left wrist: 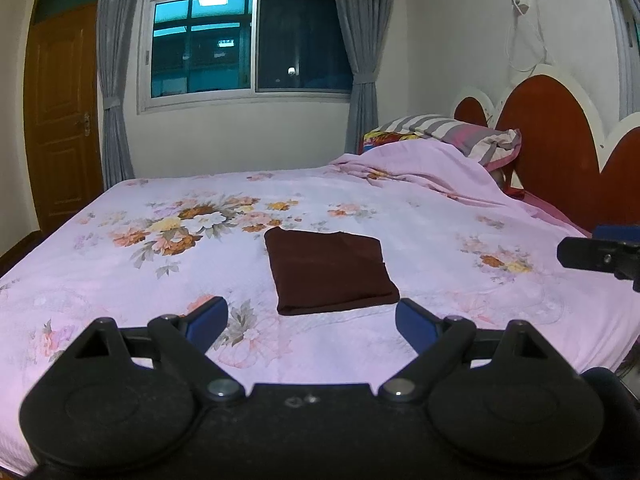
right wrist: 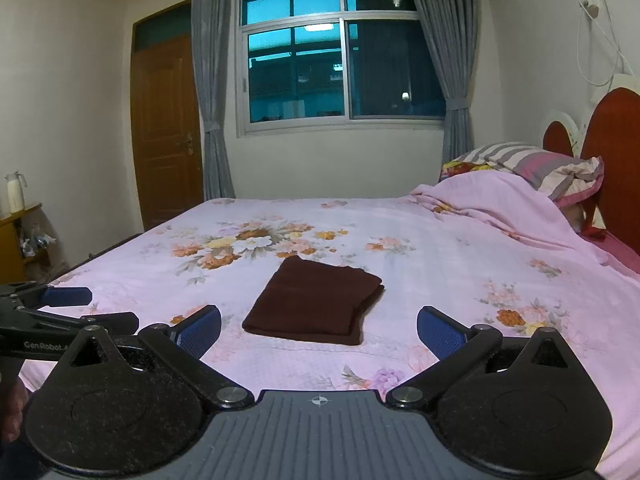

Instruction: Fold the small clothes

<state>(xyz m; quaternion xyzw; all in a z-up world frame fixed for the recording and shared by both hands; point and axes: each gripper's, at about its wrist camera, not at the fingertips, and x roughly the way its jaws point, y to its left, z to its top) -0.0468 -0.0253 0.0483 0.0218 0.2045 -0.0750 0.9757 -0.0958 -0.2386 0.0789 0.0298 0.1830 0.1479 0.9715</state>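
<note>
A dark brown garment (left wrist: 332,270) lies folded into a flat rectangle on the pink floral bedspread (left wrist: 440,216); it also shows in the right wrist view (right wrist: 316,300). My left gripper (left wrist: 312,318) is open and empty, held just short of the garment's near edge. My right gripper (right wrist: 319,330) is open and empty, also just short of the garment. The right gripper's finger shows at the right edge of the left wrist view (left wrist: 600,254). The left gripper shows at the left edge of the right wrist view (right wrist: 64,308).
Pillows (left wrist: 452,132) and a rumpled pink cover lie by the red headboard (left wrist: 548,152) at the right. A window with grey curtains (right wrist: 340,68) and a wooden door (right wrist: 168,128) are behind the bed. A small cabinet with a white flask (right wrist: 15,192) stands left.
</note>
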